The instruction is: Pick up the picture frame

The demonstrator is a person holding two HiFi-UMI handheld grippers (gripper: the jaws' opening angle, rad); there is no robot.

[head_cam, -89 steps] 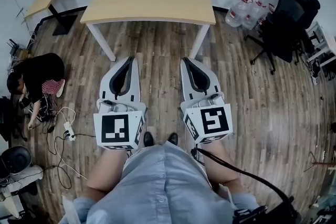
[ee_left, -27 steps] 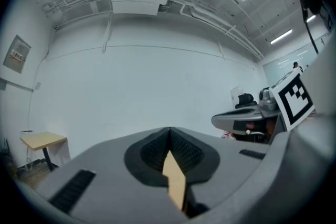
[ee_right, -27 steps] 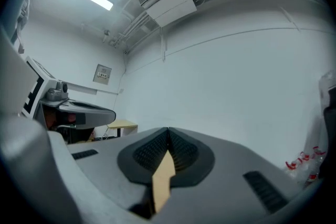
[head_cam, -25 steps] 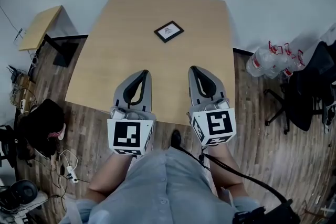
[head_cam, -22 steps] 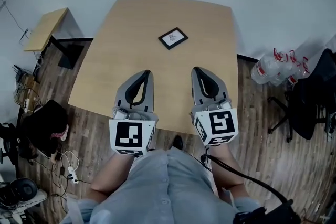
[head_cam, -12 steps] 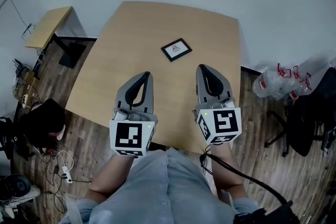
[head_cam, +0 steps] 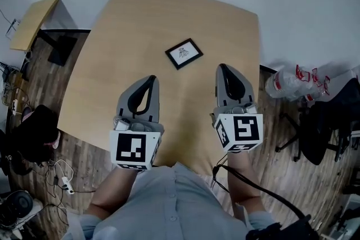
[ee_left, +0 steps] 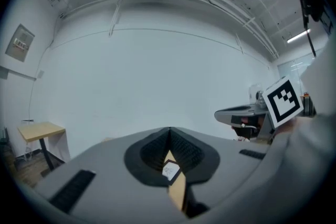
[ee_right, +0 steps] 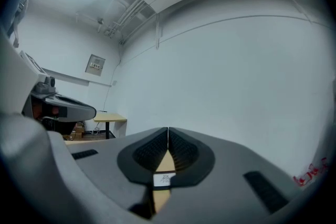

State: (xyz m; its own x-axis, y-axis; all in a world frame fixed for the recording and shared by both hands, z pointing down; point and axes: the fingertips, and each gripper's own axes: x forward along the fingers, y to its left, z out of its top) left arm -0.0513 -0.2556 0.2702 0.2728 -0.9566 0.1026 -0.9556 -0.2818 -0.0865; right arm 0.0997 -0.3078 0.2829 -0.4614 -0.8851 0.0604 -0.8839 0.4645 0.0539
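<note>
frame (head_cam: 184, 53) lies flat on table (head_cam: 152, 14), near centre, set askew to table edges. left tongs (head_cam: 151, 79) over near half of table, jaws pressed together, nothing between them. right tongs (head_cam: 224, 67) alongside, nearer right table edge, jaws likewise closed, empty. frame ahead of both tips, between their lines, touching neither. table otherwise bare.

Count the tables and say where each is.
2. The large table lies directly ahead, bearing the picture frame; the small table stands to its left by the wall. More may lie outside the views.
</note>
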